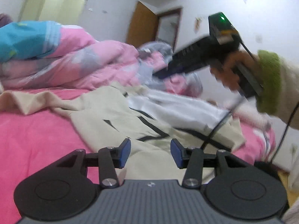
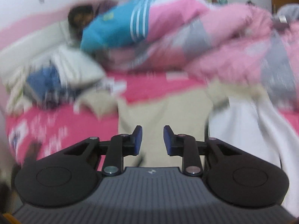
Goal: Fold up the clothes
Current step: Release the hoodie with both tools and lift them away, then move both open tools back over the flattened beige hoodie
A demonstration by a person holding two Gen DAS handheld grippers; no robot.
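**Both grippers empty over cream garment on bed**

Left wrist view: Left gripper (image 1: 150,153) sits closest, jaws parted w/ a clear gap, nothing between the blue pads (image 1: 124,154). Cream garment (image 1: 119,115) w/ black line markings lies rumpled on the pink bed sheet (image 1: 33,130), right ahead of the fingertips; one sleeve-like end trails toward the sheet's left side. White cloth (image 1: 179,108) lies on the garment's far right part. Behind, along the bed's far side, a pink quilt (image 1: 89,63) is heaped, w/ a blue striped item (image 1: 24,41) on its left end. Upper right: right gripper (image 1: 158,73) seen from the side, blurred, held by a hand (image 1: 229,71) in a green-cuffed sleeve (image 1: 269,82), above the white cloth; black cable (image 1: 216,128) hangs from it across the garment.

Right wrist view: heavy blur. Right gripper (image 2: 152,140) nearest, jaws narrowly apart, nothing gripped. Cream garment (image 2: 164,110) lies straight ahead below the tips, white cloth (image 2: 248,123) just right of it. Pink sheet (image 2: 61,128) to the left; pale pillows (image 2: 74,69) at far left of bed; quilt (image 2: 214,43) and blue item (image 2: 115,29) behind.
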